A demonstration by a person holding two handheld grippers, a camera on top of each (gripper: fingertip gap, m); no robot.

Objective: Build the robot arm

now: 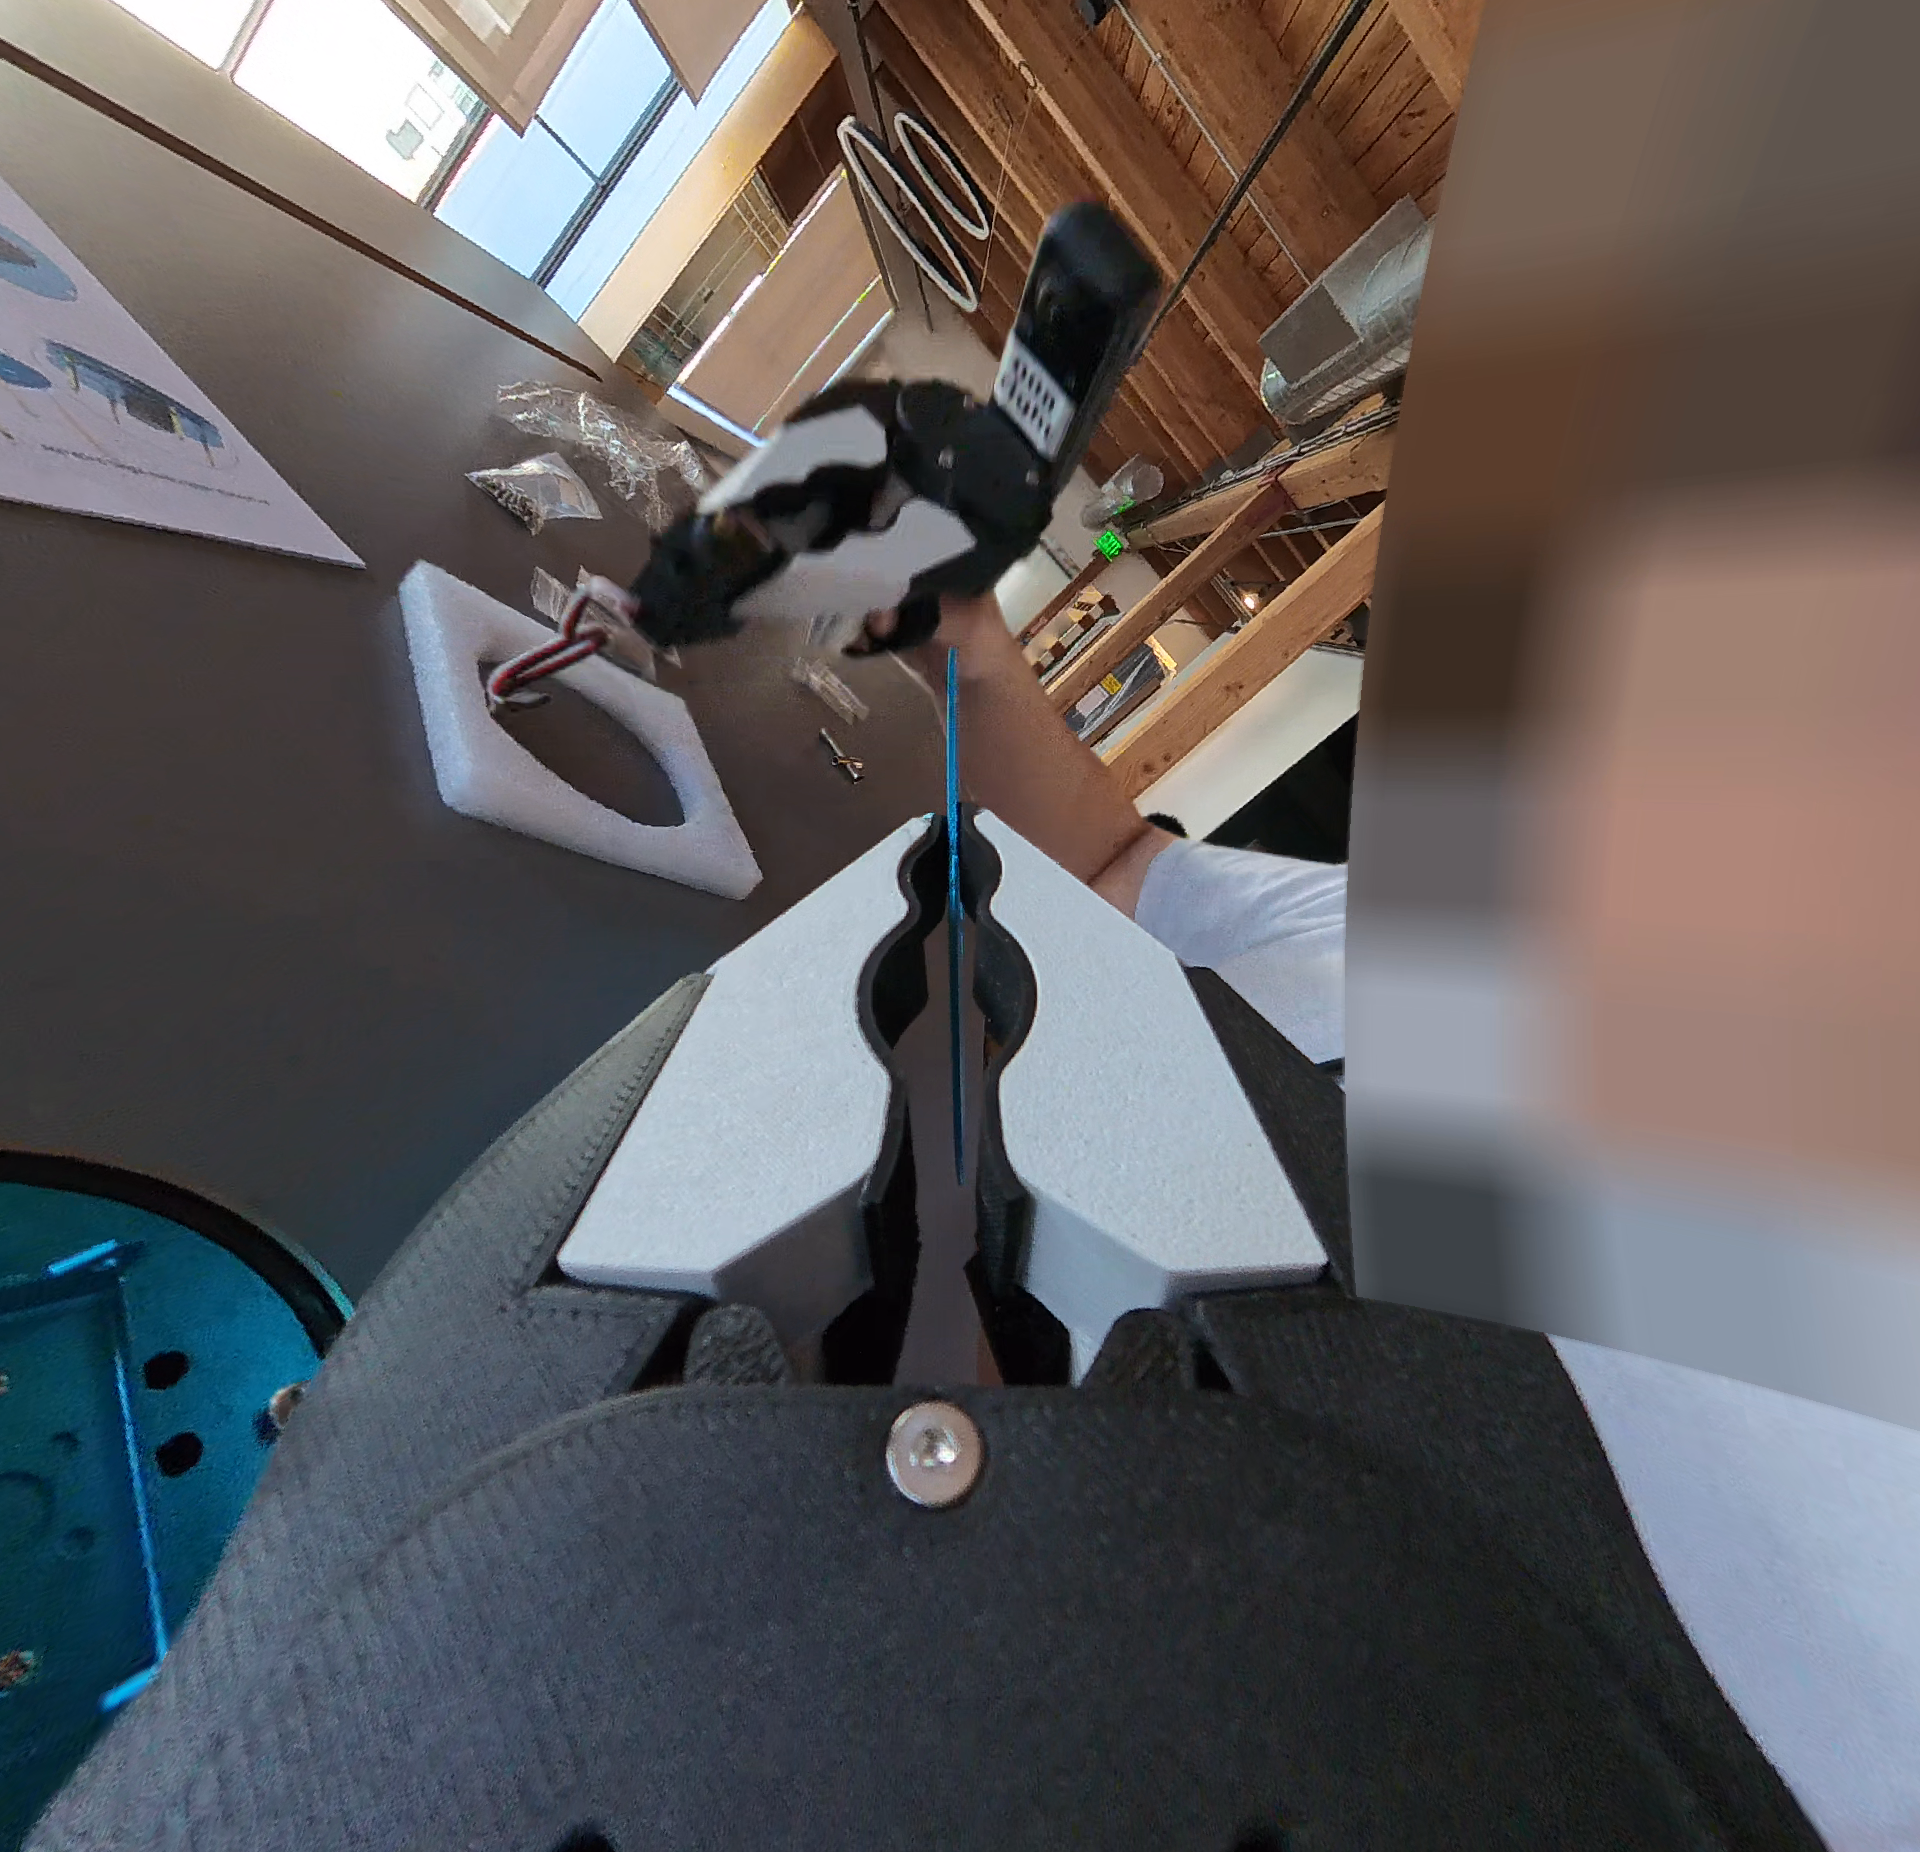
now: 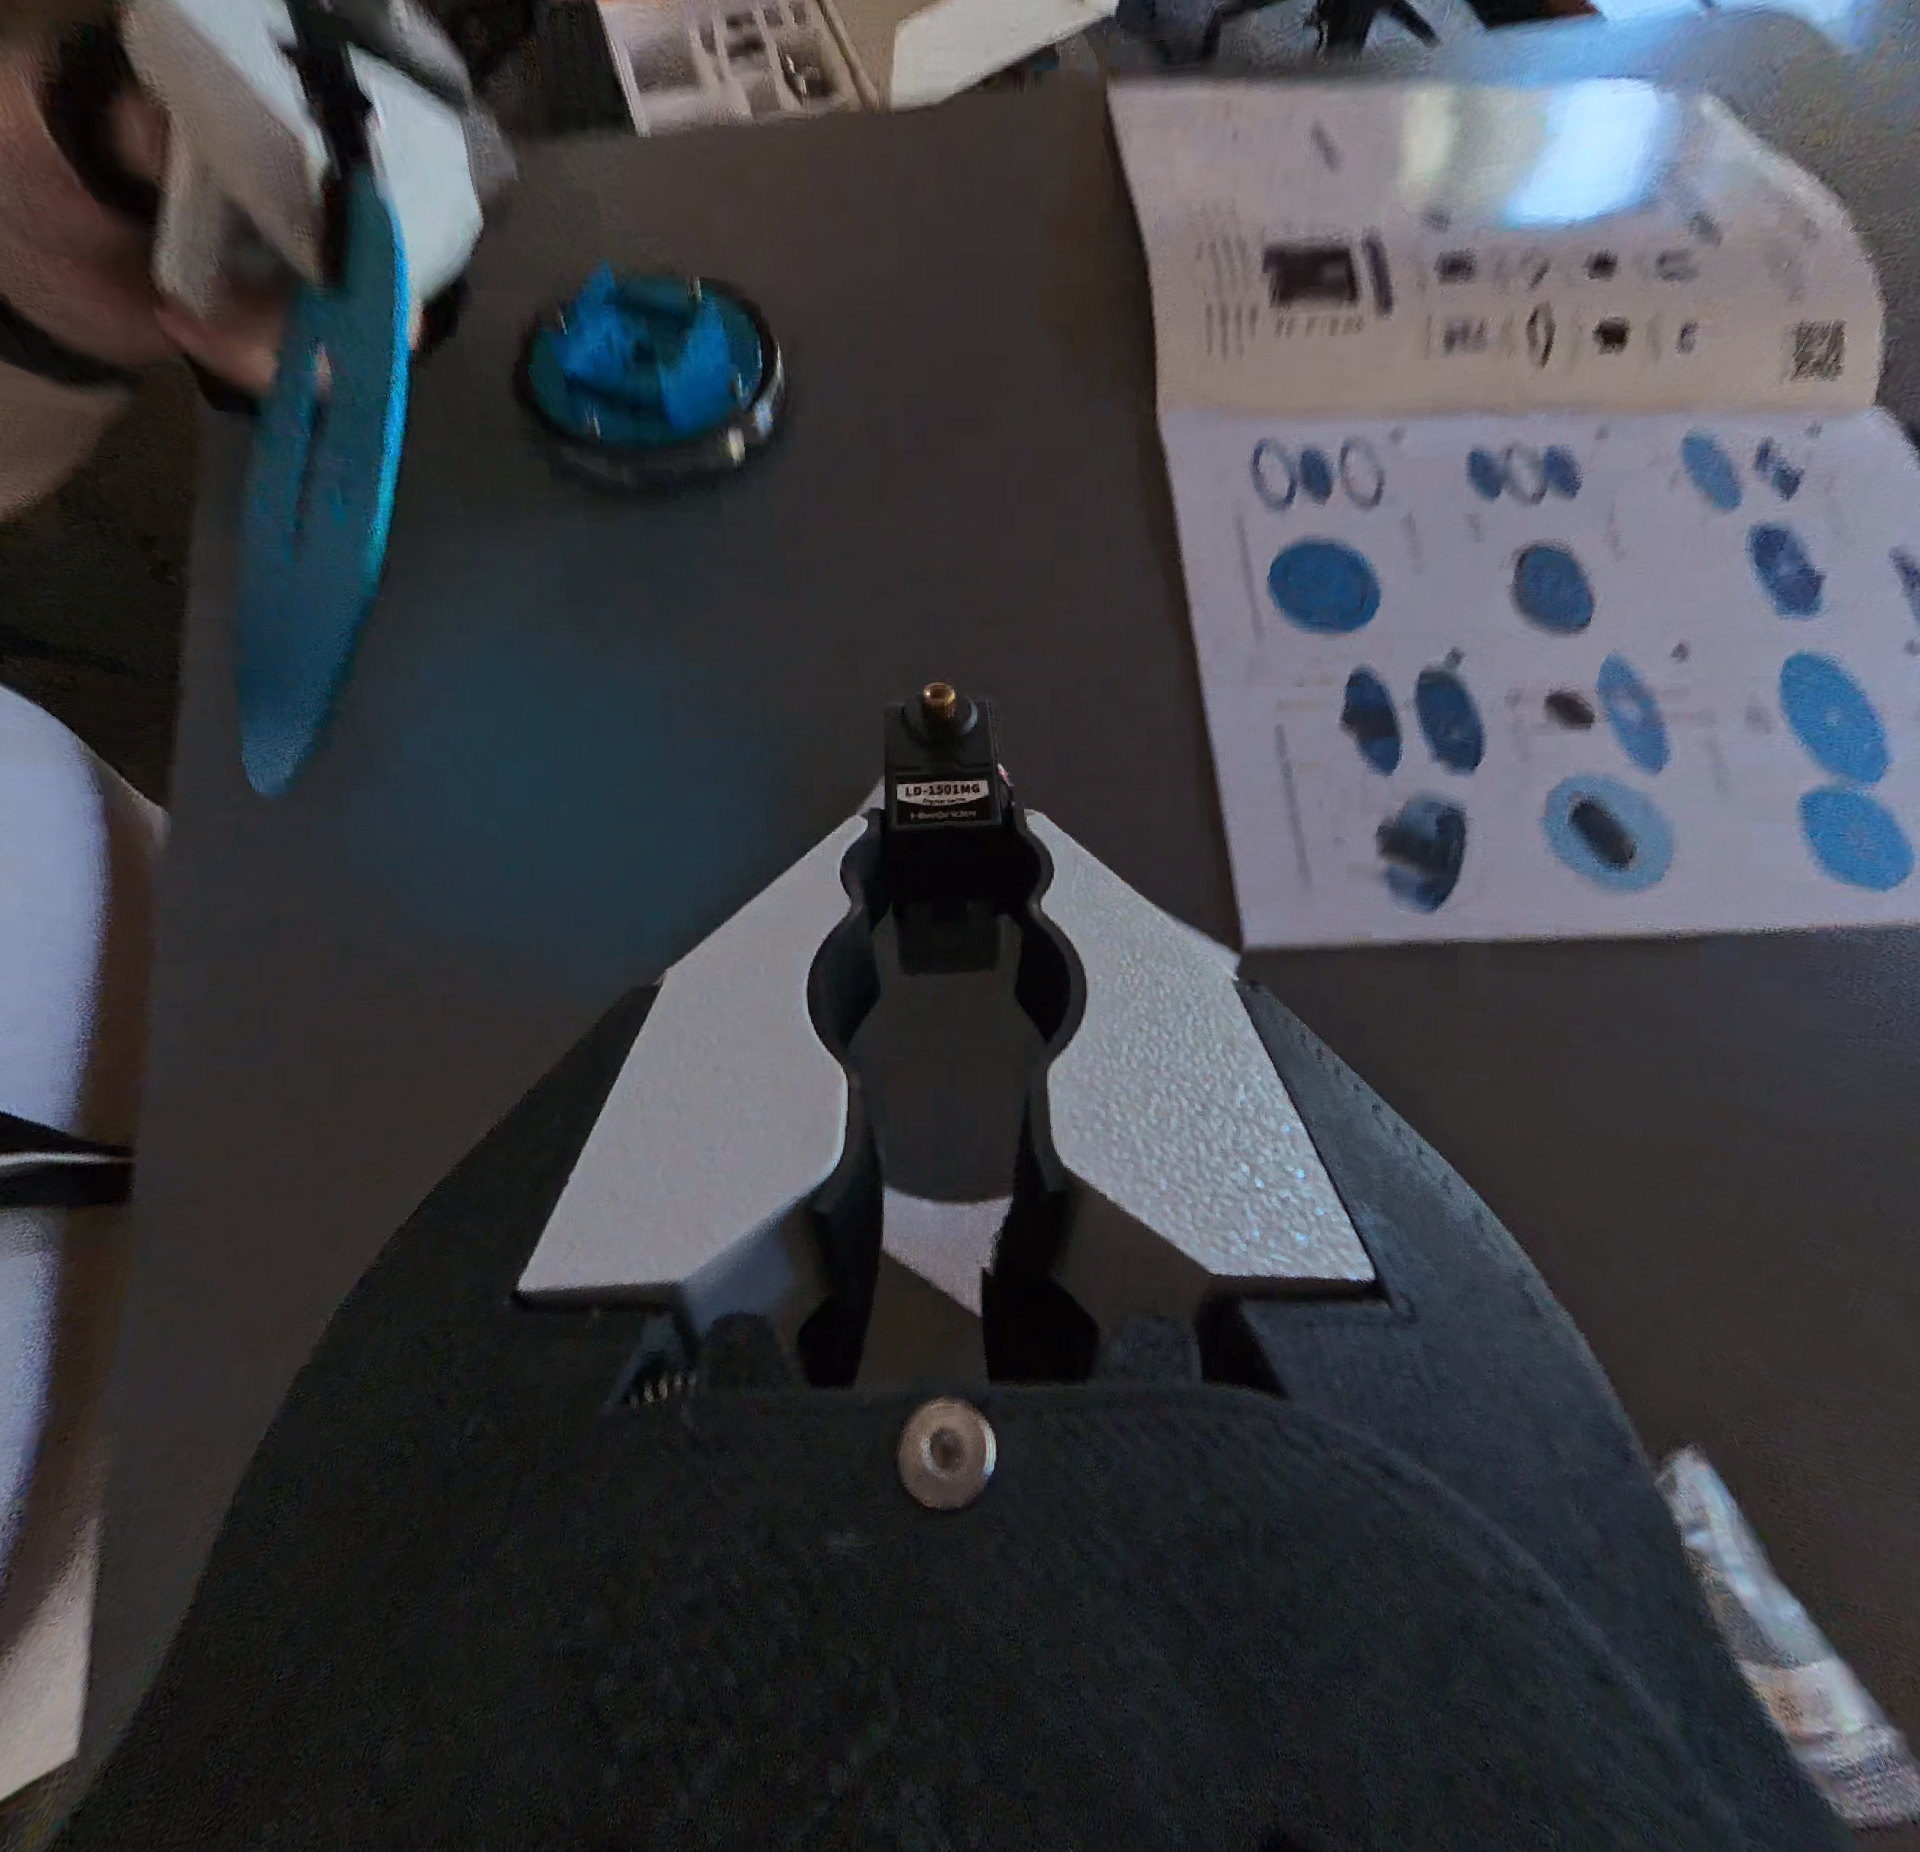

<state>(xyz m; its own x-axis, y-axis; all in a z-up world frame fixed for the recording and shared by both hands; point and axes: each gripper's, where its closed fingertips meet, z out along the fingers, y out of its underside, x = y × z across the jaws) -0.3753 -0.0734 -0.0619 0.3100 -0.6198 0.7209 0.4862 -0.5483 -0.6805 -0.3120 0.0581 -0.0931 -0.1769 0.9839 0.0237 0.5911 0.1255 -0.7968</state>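
Left tongs: closed on a thin blue disc, gripped edge-on, its plane standing in line with the fingers and its rim projecting beyond the tips. In the right wrist view the same disc hangs over the left edge of the tabletop, clear of the surface.

Right tongs: closed on a small black servo, long axis running straight out along the fingers, brass shaft at the far end. The left wrist view shows its red, white and black lead trailing into the opening of a white foam frame lying flat on the tabletop.

The disc lies left of the servo and well apart from it.

Beyond the servo: a round blue base assembly toward the far edge. Right side: an open instruction sheet. Far edge: clear plastic bags and a loose screw.
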